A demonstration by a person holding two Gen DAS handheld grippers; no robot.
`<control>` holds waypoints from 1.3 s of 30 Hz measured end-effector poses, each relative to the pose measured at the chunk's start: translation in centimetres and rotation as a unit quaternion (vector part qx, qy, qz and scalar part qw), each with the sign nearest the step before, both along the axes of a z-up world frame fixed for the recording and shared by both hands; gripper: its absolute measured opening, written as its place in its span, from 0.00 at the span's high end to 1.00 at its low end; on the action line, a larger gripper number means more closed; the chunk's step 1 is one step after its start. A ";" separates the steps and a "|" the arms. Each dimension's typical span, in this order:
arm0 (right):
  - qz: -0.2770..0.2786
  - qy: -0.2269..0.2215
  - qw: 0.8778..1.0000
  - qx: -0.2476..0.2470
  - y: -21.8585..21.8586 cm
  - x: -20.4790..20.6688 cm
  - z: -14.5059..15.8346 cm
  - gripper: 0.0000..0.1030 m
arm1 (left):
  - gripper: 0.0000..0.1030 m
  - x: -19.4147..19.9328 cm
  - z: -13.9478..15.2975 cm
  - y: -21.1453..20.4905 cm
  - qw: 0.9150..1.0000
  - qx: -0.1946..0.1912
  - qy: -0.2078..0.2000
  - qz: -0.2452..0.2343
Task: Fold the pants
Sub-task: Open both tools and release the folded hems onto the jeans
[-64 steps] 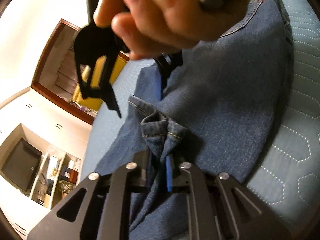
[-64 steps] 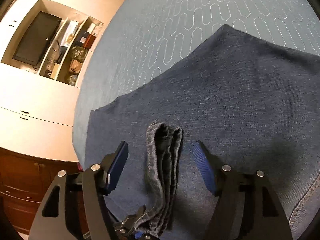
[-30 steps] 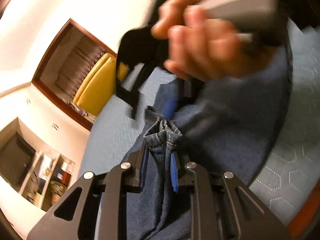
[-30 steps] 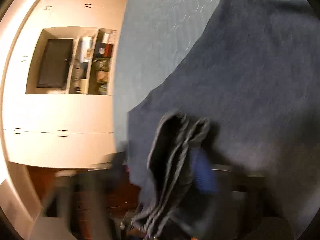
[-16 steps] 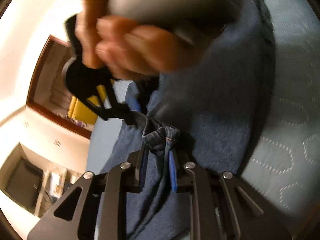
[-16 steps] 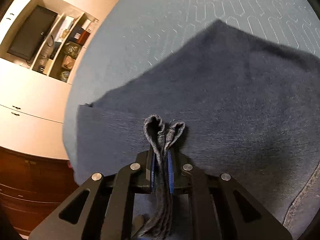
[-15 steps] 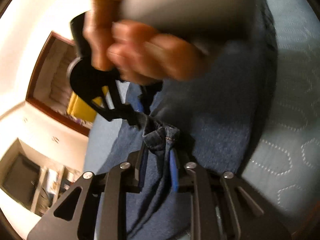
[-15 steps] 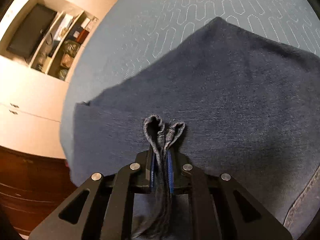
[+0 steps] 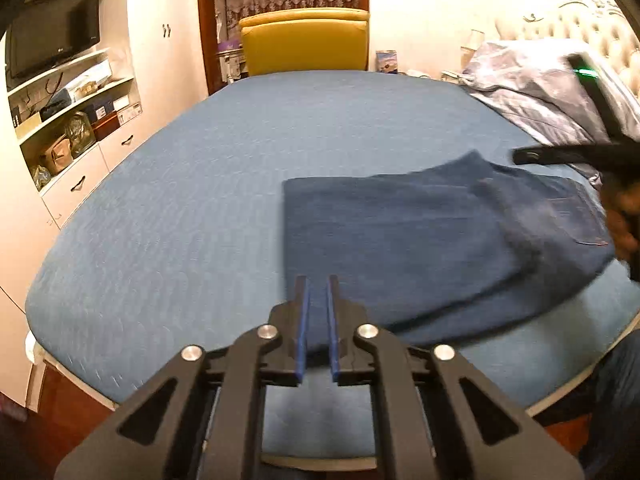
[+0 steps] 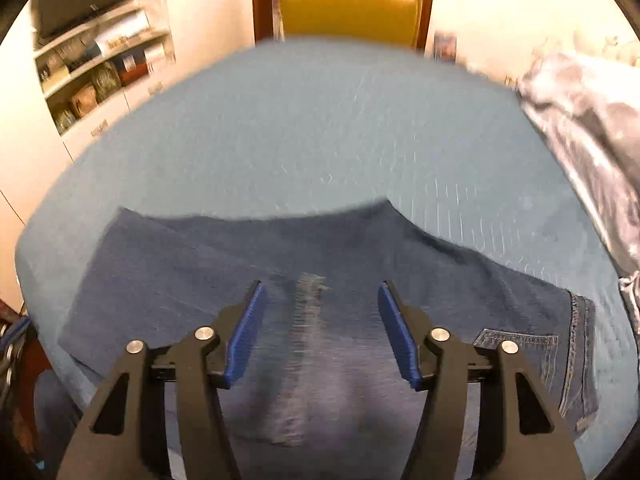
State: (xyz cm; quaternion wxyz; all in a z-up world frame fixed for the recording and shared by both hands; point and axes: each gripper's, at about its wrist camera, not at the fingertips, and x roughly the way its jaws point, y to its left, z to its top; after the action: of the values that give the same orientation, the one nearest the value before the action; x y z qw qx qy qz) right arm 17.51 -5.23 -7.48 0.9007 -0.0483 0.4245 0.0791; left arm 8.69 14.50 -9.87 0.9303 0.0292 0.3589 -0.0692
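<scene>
The blue denim pants [image 9: 432, 240] lie folded flat on the blue quilted bed [image 9: 248, 168]. My left gripper [image 9: 317, 300] is above the folded edge nearest me, its jaws a narrow gap apart with nothing between them. In the right wrist view the pants [image 10: 328, 280] spread below my right gripper [image 10: 320, 320], which is open wide and empty above them. The back pocket [image 10: 516, 344] shows at the right. The right gripper's body [image 9: 576, 152] and the hand holding it show at the right edge of the left wrist view.
A yellow chair [image 9: 306, 40] stands past the far edge of the bed. Shelves with boxes [image 9: 72, 108] and a television [image 9: 52, 28] line the left wall. A grey crumpled duvet [image 9: 540, 88] lies at the bed's right by the headboard.
Both grippers have let go of the bunched denim and pulled back and up. The pants now lie folded flat. The right gripper has opened wide.
</scene>
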 end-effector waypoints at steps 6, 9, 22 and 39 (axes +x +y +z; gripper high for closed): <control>-0.014 0.041 0.999 -0.011 3.0 -1.9 -7.0 0.47 | 0.94 5.2 -3.6 -0.6 0.991 -0.017 0.064 -0.114; -0.014 0.052 0.999 0.002 1.8 -2.0 -9.1 0.53 | 0.95 6.5 -5.3 1.4 0.988 0.057 0.066 -0.126; -0.022 0.065 0.998 0.002 1.7 -1.7 -9.1 0.52 | 0.98 17.7 -3.8 -0.5 0.977 0.022 0.098 -0.189; -0.011 0.072 0.997 0.028 0.4 -0.4 -6.0 0.44 | 0.51 16.3 1.5 4.2 0.994 -0.073 0.076 0.037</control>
State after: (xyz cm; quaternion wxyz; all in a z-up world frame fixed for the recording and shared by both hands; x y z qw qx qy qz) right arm 17.12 -4.83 -13.52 0.8695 -0.0125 0.4865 0.0841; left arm 25.02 18.71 -8.41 0.9019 -0.0574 0.4235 -0.0625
